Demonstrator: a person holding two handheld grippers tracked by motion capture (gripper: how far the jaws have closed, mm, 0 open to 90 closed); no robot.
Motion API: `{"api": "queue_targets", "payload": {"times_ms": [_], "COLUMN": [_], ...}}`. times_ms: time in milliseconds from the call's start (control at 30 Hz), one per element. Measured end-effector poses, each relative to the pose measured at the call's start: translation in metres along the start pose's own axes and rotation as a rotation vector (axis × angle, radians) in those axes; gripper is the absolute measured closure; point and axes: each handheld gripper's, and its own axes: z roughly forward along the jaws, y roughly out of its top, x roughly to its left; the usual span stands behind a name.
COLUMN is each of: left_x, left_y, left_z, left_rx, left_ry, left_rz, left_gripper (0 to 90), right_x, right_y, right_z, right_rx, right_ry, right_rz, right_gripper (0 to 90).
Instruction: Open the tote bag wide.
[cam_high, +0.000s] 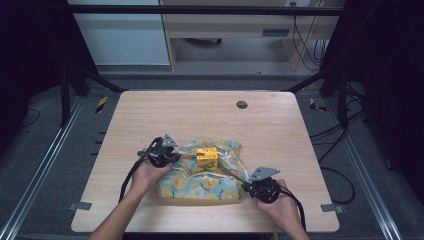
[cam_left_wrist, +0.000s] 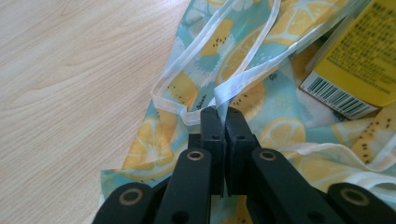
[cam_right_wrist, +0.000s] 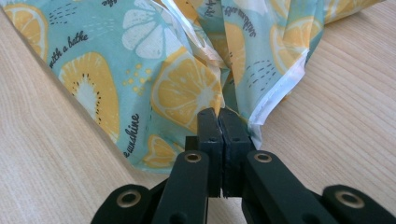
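A bag (cam_high: 202, 180) with lemon pictures was laid on the table (cam_high: 150, 115), between the 2 grippers. The left gripper (cam_high: 172, 156) was held at the bag's left edge. Its jaws were pressed together on the bag's white trim (cam_left_wrist: 219, 95), just in front of the tips. The right gripper (cam_high: 248, 186) was held at the bag's near right corner. Its jaws were squeezed tight on a bunched fold of the cloth (cam_right_wrist: 224, 100), and the cloth was pulled up from the table there. A yellow box (cam_high: 206, 159) was seen on the bag, just right of the left gripper and beyond the right one. A barcode (cam_left_wrist: 338, 99) was printed on the box.
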Motion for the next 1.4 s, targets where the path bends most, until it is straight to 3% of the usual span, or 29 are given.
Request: {"api": "queue_targets", "payload": {"times_ms": [867, 967, 1067, 1200, 1400], "left_x": [-0.007, -0.008, -0.007, -0.007, -0.006], "left_y": [-0.011, -0.011, -0.009, -0.003, 0.005], "left_z": [0.005, -0.001, -0.011, -0.03, -0.06], "left_rx": [0.03, 0.007, -0.037, -0.11, -0.213], "left_ry": [0.002, 0.02, 0.053, 0.065, 0.077], "left_rz": [0.008, 0.011, 0.006, 0.002, -0.017], "left_gripper": [87.8, 80.7, 63.9, 46.0, 31.2], "right_x": [-0.007, -0.006, -0.005, -0.004, -0.002], "right_y": [-0.002, 0.0, 0.004, 0.017, 0.036], "right_z": [0.006, 0.004, -0.003, -0.021, -0.049], "right_rx": [0.01, -0.019, -0.063, -0.163, -0.268], "right_ry": [-0.04, -0.041, -0.067, -0.09, -0.126], "right_rz": [0.03, 0.034, 0.034, 0.053, 0.063], "right_gripper": [88.2, 79.6, 62.6, 39.9, 22.3]}}
